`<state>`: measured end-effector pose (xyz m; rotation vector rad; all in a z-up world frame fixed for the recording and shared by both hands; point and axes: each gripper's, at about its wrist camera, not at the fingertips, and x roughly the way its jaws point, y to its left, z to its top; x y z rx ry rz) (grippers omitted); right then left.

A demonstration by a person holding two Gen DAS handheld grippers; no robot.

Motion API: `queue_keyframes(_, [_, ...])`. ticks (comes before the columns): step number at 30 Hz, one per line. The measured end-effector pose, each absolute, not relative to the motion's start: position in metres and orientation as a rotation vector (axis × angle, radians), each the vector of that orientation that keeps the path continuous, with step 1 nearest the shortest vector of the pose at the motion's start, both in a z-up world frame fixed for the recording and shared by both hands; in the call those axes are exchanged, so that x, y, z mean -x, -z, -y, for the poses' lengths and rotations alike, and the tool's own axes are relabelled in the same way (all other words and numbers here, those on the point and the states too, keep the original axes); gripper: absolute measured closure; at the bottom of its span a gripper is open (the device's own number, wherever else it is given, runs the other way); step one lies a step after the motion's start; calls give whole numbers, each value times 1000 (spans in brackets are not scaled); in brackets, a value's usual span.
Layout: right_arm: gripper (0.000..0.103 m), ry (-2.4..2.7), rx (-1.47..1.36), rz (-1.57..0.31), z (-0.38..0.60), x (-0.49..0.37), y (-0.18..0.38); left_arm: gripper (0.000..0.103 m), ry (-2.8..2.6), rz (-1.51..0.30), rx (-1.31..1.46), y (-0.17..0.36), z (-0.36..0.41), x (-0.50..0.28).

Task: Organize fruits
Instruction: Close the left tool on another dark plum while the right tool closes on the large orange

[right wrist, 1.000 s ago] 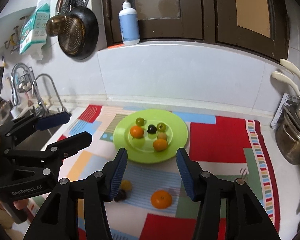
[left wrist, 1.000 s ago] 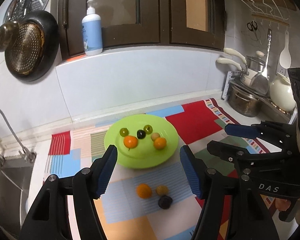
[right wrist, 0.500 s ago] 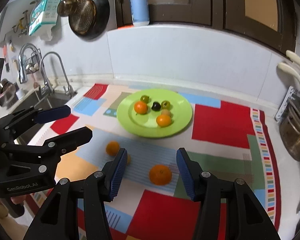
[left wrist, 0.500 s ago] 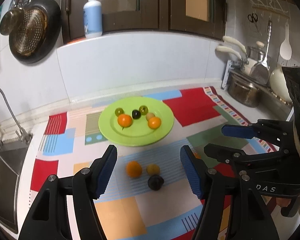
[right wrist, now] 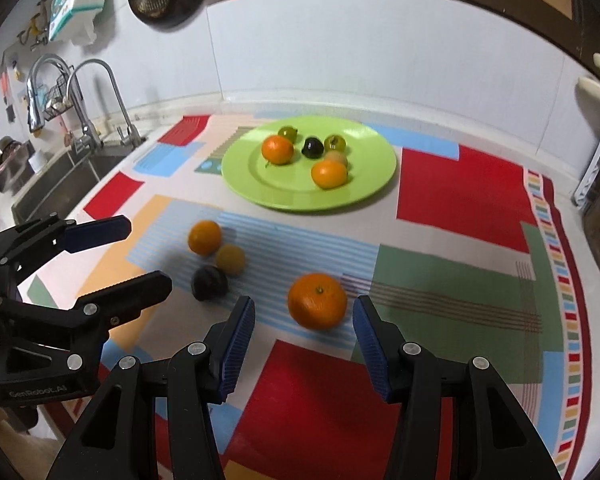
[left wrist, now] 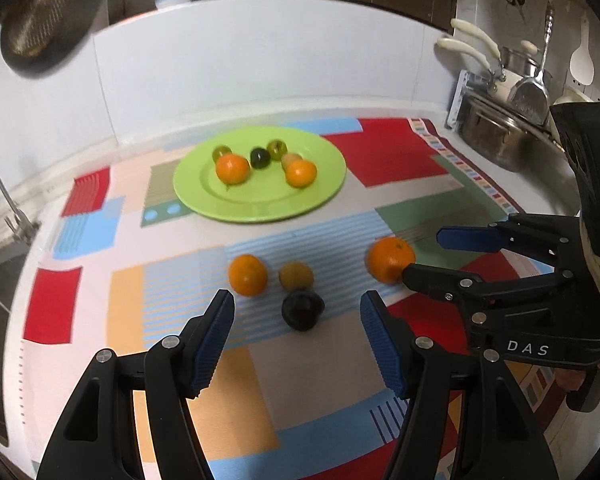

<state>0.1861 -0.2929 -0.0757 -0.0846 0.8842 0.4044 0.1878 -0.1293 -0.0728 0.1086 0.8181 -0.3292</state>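
Approach: both tools (left wrist: 297, 342) (right wrist: 303, 344) are held apart, empty; orange (right wrist: 317, 300) is best centred between right pads before closing.

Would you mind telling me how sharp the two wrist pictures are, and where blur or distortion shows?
Left wrist view: the green plate and the loose orange are smeared, while the left gripper stays crisp; the fisheye bows the backsplash. Right wrist view: similar blur on the dark fruit and large orange; the right gripper is sharp; corners darken.
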Motion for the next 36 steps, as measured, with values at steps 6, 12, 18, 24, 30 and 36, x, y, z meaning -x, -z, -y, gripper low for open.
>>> queue_keyframes(6, [51,-403,90,-926,293,-195,93,39,343,-873,-98,95,130,-201])
queue_keyframes(12, [51,-400,81,-956,293,-205,108,45,335,-901,-113,109,131,-212])
queue_keyframes(18, [51,-403,57,-973,292,-214,115,56,356,-923,-94,116,132,-220])
queue_keyframes(24, [51,-398,50,-970,292,-216,117,69,377,-945,-83,120,135,-224])
queue_keyframes(30, [60,-387,60,-961,290,-217,118,72,381,-948,-85,120,137,-223])
queue_keyframes(36, [60,-386,59,-935,289,-209,110,72,382,-935,-78,113,134,-217])
